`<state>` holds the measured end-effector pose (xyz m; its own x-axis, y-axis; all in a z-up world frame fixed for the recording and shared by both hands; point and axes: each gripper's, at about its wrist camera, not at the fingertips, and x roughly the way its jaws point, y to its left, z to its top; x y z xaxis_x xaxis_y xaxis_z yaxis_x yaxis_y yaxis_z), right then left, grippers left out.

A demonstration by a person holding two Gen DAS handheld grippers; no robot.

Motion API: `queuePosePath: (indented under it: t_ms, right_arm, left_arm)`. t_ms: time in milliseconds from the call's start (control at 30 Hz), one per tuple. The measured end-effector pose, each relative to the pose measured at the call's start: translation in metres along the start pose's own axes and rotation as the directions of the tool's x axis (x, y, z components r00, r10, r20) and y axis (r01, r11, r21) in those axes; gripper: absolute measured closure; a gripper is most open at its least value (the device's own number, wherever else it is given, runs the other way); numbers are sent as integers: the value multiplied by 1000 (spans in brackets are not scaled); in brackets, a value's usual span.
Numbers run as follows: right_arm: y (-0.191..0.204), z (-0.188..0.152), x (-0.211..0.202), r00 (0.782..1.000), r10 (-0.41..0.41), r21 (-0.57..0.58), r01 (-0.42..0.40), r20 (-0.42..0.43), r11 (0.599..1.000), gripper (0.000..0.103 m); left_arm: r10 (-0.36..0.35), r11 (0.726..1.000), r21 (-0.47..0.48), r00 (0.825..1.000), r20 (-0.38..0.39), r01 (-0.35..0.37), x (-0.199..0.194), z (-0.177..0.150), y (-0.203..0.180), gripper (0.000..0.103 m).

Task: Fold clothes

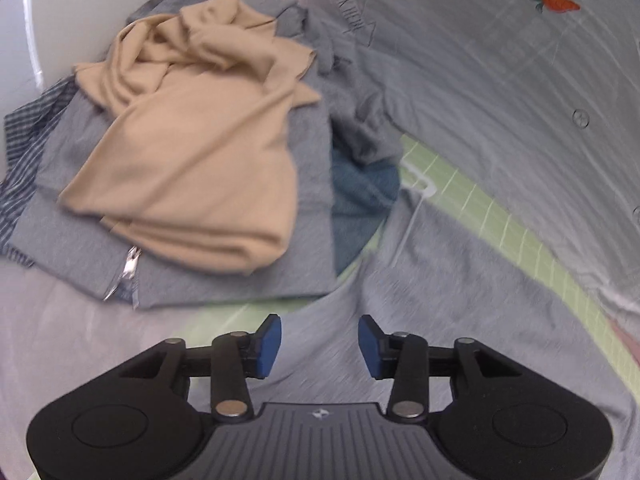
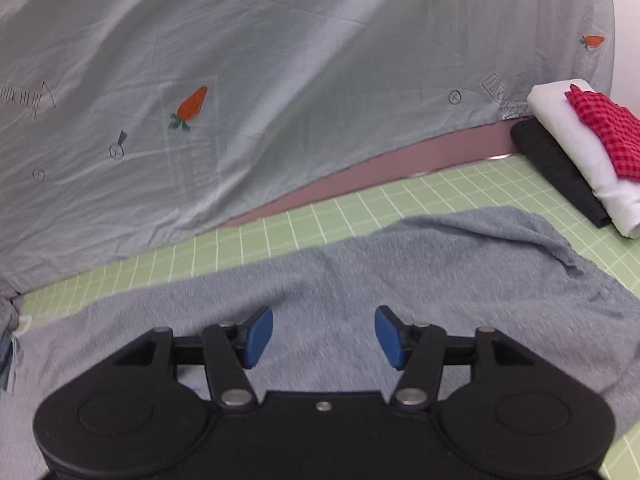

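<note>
Both grippers stand with jaws apart, nothing between the pads: left gripper point(image 1: 320, 347), right gripper point(image 2: 324, 337). Grey garment point(image 2: 400, 272) lies spread on the green grid mat point(image 2: 360, 204) under both. Unfolded pile with tan top point(image 1: 192, 140) ahead of left. Folded stack point(image 2: 580, 152) far right, printed sheet point(image 2: 280, 80) behind.

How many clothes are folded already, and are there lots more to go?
Done: three folded pieces sit stacked, a red checked one on a white one beside a black one. In hand: a grey garment lies spread on the green mat, with the left gripper and right gripper open above it, gripping nothing. Left: a messy pile topped by a tan top.
</note>
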<state>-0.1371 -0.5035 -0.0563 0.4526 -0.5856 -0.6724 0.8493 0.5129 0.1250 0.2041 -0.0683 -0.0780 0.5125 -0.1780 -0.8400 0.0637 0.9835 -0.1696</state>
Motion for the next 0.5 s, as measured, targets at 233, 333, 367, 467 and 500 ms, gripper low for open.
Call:
queuePosePath:
  t_ms: [233,333,367,467,500]
  right_arm:
    - [-29,-55,-25,991,-55,37,60,-118,998,46]
    - [-37,-68,-32,987,-65,60,75,-147,995,45]
    - [-40,-71,-33,986,-75,74,87,-152,994,45]
    - [-51,-80,-36,981,-102,117,123,-166,986,45]
    - [-57,-81,-37,980,-112,147,137,-167,980,43]
  left_arm:
    - [1,995,-97,998,-62,-7,9,-39,41,39]
    - [-15,991,-136,997,-69,5,17,-42,44,39]
    - [-4,991,-133,998,-69,-6,19,-42,42,39]
    - [11,993,-119,998,-68,-19,20,-42,41,39]
    - [8,993,-119,998,-68,-16,19,-43,42,38]
